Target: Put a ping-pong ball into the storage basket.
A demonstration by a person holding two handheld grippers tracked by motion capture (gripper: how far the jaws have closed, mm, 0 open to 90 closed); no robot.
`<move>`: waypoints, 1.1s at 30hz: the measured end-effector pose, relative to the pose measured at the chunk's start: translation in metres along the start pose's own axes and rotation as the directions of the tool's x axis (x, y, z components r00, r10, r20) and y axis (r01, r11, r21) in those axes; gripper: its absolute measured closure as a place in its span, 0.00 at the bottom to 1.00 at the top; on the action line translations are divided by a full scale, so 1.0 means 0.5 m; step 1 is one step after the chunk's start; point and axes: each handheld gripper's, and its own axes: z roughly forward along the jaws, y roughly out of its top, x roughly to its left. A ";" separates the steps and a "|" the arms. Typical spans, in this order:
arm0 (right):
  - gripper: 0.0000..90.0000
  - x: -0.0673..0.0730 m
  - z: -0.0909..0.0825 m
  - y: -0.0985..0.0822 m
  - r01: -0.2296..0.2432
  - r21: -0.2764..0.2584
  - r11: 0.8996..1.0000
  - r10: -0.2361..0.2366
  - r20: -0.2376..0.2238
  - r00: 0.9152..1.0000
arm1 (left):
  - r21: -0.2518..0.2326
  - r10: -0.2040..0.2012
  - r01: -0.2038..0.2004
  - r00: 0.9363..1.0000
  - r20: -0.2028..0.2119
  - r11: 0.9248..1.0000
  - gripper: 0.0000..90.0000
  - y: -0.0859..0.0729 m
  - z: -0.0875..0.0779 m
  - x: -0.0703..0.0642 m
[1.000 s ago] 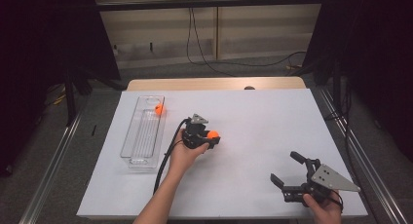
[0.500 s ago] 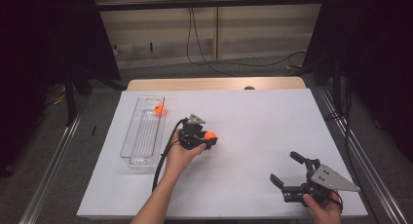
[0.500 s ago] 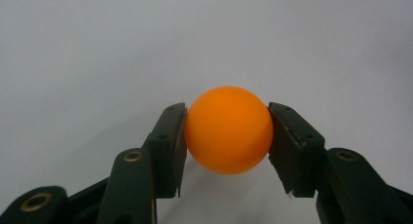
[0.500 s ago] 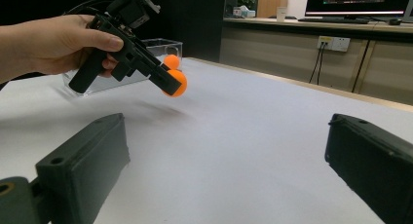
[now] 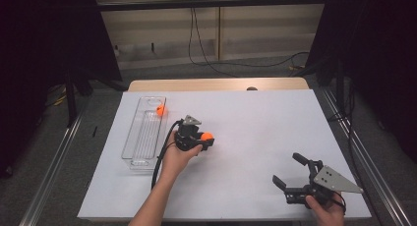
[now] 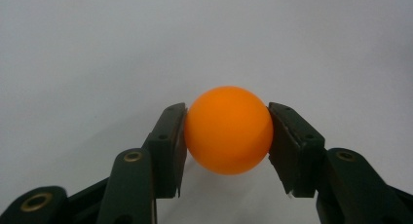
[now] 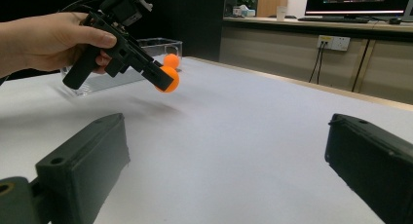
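Between the left tongs point(image 6: 227, 136), an orange ball point(image 6: 228, 130) is pinched at its widest point, held clear above the white worktop point(image 5: 255, 132). Clear tray point(image 5: 143, 137) with a second ball point(image 5: 160, 110) sits just beyond them. Right tongs point(image 5: 291, 173) are gaping, nothing in them, well apart. Risk: smooth, round ball, small contact patches. A jerk or off-centre squeeze could pop it out and roll it off the worktop.
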 end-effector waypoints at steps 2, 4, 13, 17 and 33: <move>0.02 0.000 0.000 0.000 -0.002 -0.001 1.000 0.002 0.001 1.000 | 0.005 -0.002 0.002 1.000 0.008 1.000 0.57 -0.002 -0.002 0.002; 0.02 0.000 0.000 0.000 -0.003 -0.001 1.000 0.003 0.001 1.000 | 0.007 0.002 -0.002 1.000 -0.003 1.000 0.57 -0.002 -0.002 0.000; 0.02 0.000 0.000 0.000 -0.003 -0.001 1.000 0.003 0.001 1.000 | 0.030 0.017 -0.017 1.000 -0.003 0.999 0.57 -0.006 -0.010 0.001; 0.02 0.000 0.001 0.000 -0.001 -0.001 1.000 0.001 0.001 1.000 | 0.031 0.016 -0.015 1.000 -0.007 0.999 0.57 -0.012 -0.015 0.004; 0.02 0.001 0.002 -0.001 0.001 0.001 1.000 -0.001 -0.003 1.000 | 0.010 0.002 -0.002 1.000 -0.003 1.000 0.56 -0.015 -0.042 0.015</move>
